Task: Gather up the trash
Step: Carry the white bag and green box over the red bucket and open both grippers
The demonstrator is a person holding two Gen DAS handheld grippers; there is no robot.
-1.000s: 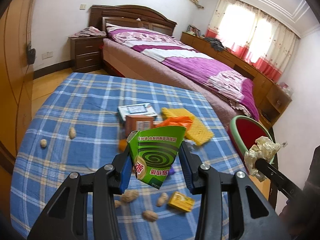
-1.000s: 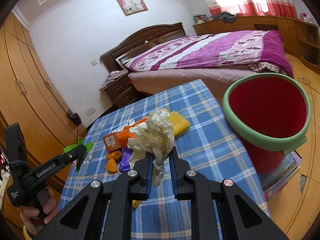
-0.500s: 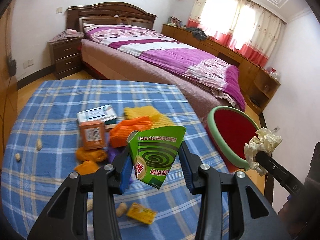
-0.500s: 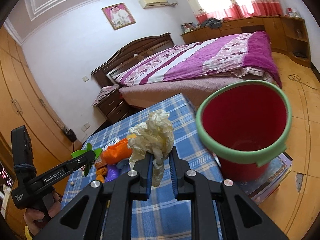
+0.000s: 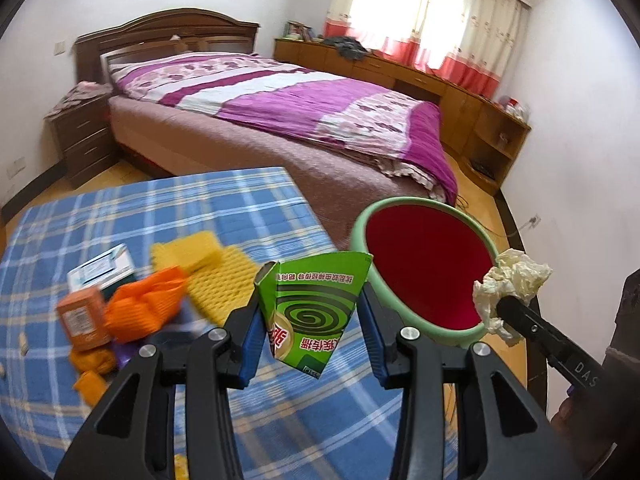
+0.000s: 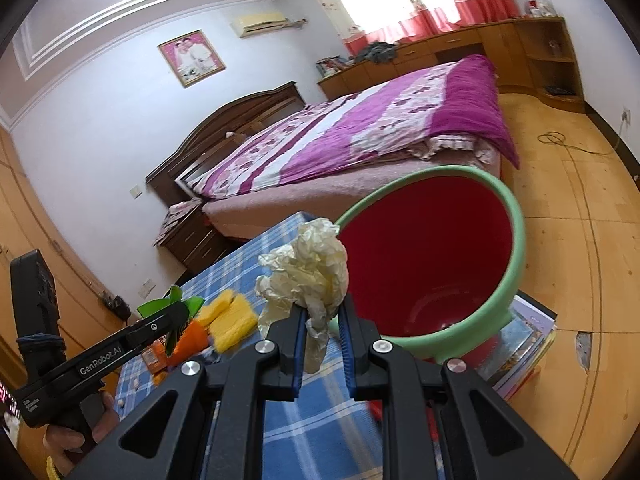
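Two loads near the red bin (image 5: 424,276): left gripper (image 5: 312,320) clamps green box (image 5: 314,312), right gripper (image 6: 320,328) nearly closed on crumpled wrapper (image 6: 308,268) — get both fully over rim w/ clearance before releasing.

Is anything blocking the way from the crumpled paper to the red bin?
Nothing visible. The crumpled paper, held in the right tool, sits right by the bin's green rim, whose mouth is open.
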